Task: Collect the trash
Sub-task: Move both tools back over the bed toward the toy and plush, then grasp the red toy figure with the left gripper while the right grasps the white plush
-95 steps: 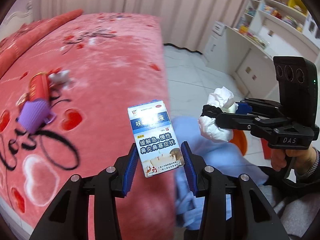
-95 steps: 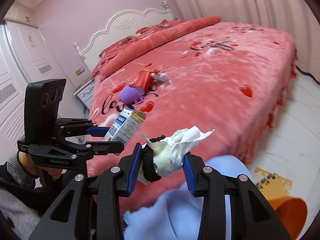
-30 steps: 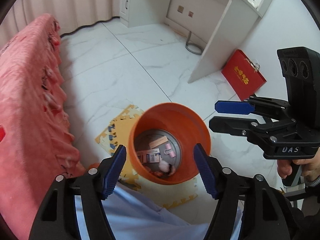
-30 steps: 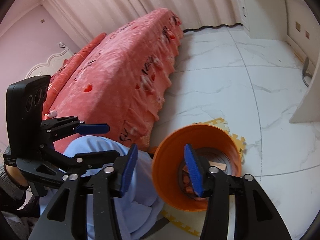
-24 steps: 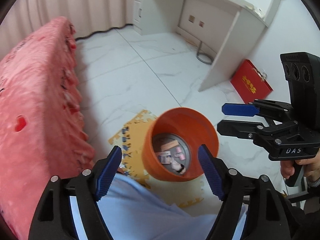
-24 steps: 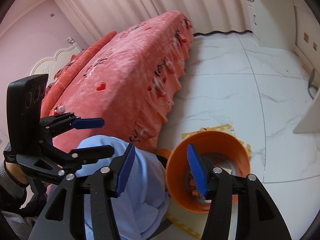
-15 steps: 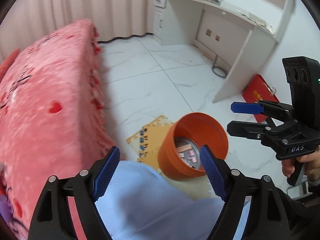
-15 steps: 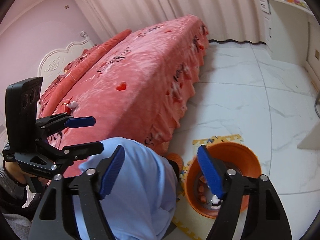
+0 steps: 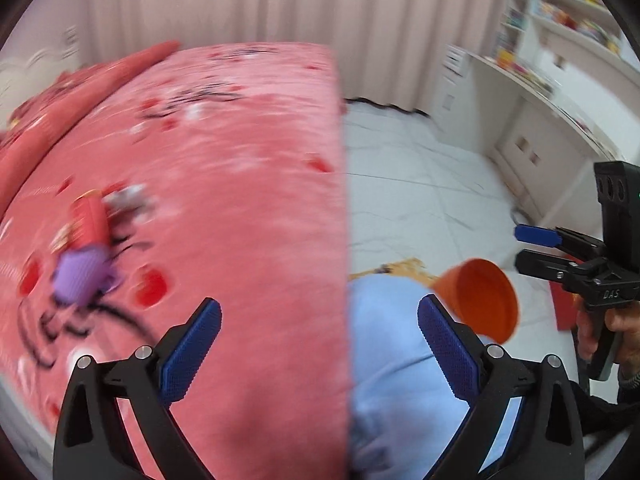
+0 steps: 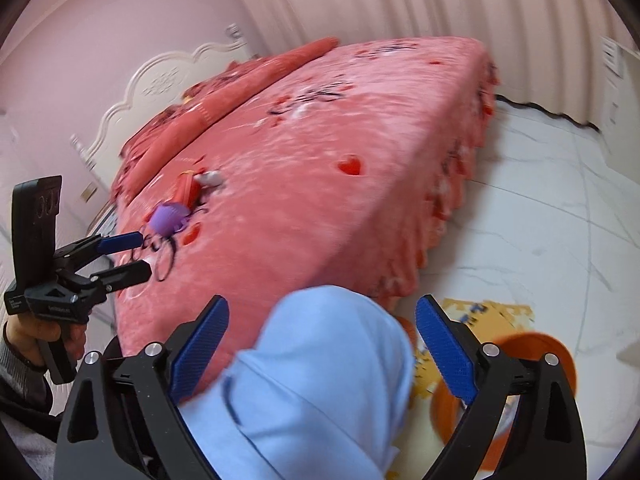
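My left gripper (image 9: 319,308) hangs over the bed's edge, its jaws opening wide with nothing between them. My right gripper (image 10: 322,304) is also opening and empty, above a light-blue knee (image 10: 320,360). On the pink bedspread (image 9: 240,200) lie a purple ribbed cup (image 9: 80,276), a red can (image 9: 90,216) and a white crumpled scrap (image 9: 130,200); all three also show as cup (image 10: 168,218), can (image 10: 188,188) and scrap (image 10: 210,178). The orange bin (image 9: 476,300) stands on the floor, partly hidden behind the right finger (image 10: 532,344).
A yellow foam mat (image 10: 492,312) lies under the bin on white marble tiles. A white desk (image 9: 540,120) with shelves lines the right wall, and a red bag (image 9: 562,308) lies near it. The white headboard (image 10: 160,80) and the curtains stand beyond the bed.
Both views have swung up from the bin to the bed. Both jaws have widened. The medicine box and tissue held at first are gone from the grippers.
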The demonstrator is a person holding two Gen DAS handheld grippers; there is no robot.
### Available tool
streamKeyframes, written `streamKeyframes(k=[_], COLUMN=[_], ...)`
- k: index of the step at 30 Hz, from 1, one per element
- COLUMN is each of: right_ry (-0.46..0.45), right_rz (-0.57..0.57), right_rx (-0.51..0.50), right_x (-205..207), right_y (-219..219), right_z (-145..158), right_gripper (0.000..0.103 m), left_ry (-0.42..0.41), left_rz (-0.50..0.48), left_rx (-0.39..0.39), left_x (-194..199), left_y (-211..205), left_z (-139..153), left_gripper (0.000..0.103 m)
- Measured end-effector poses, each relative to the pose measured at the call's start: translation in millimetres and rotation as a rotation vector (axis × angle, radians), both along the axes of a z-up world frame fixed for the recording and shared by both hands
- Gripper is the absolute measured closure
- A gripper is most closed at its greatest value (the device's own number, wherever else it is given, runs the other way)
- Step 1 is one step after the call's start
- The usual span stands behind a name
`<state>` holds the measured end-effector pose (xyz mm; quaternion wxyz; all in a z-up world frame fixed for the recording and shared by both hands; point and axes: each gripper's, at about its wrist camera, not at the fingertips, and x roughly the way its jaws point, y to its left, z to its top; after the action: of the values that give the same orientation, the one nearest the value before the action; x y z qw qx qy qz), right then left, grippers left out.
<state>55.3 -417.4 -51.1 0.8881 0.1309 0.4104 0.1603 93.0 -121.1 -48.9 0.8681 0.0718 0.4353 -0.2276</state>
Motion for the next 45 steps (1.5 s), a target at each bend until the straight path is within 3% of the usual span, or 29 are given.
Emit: streamKeyframes(k=[7,15,27,35,45], right_ry=[-0.014,-0.046,-0.094,-0.074,-0.043], right_rz=[0.168,0.305,0.424,0.44,0.5], right_rx=[-0.032,-0.048,-0.07,-0.112,-0.193], right_x=[44,94,179,246,307], right_y=[81,158,240,273,306], right_z=[10,21,28,-2,-50], right_gripper=[0.01,0.01,0.01,0.011,0.02], left_ry=[-0.003,0.0,0.019,0.081,0.162], left_rz=[0.205,0.328,0.333,0.312,0.228], left_rx=[-0.006,0.004,-0.011,0.035,0.071], left_x=[-1,21,112,171,218], left_y=[92,165,224,247,257], left_z=[8,14,5,-26,-71], left_gripper=[0.006,0.006,0.006,0.006,0.006])
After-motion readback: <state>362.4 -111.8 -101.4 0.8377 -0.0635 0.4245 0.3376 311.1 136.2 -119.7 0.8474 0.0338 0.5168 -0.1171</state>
